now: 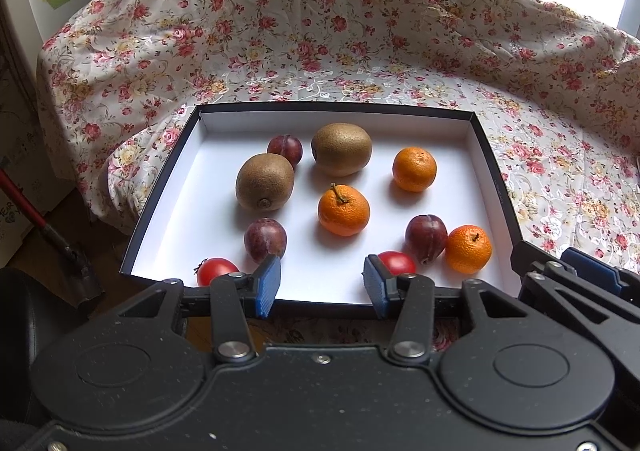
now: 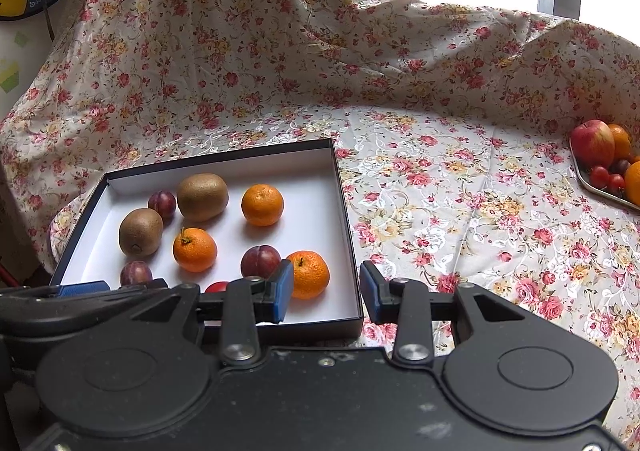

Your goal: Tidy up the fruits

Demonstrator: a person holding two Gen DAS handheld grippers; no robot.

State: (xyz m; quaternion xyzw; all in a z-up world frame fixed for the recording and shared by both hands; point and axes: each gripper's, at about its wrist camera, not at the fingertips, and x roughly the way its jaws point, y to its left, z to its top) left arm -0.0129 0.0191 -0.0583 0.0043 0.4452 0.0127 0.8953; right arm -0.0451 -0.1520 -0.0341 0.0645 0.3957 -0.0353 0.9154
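Observation:
A black box with a white inside (image 1: 336, 107) holds several fruits: two kiwis (image 1: 265, 181), three mandarins (image 1: 343, 211), three plums (image 1: 265, 239) and two tomatoes (image 1: 214, 271). My left gripper (image 1: 320, 285) hovers over the box's near edge, open, with nothing between its blue pads (image 1: 268, 283). In the right wrist view my right gripper (image 2: 326, 291) stands open above the box's near right corner (image 2: 356, 315). One mandarin (image 2: 310, 275) lies just beyond its left pad, untouched. Neither gripper holds any fruit.
A metal tray (image 2: 600, 195) at the far right carries an apple (image 2: 592, 143), oranges, small tomatoes and a plum. Flowered cloth (image 2: 460, 211) covers the table and rises in folds behind. A red-handled tool (image 1: 48, 231) leans beyond the table's left edge.

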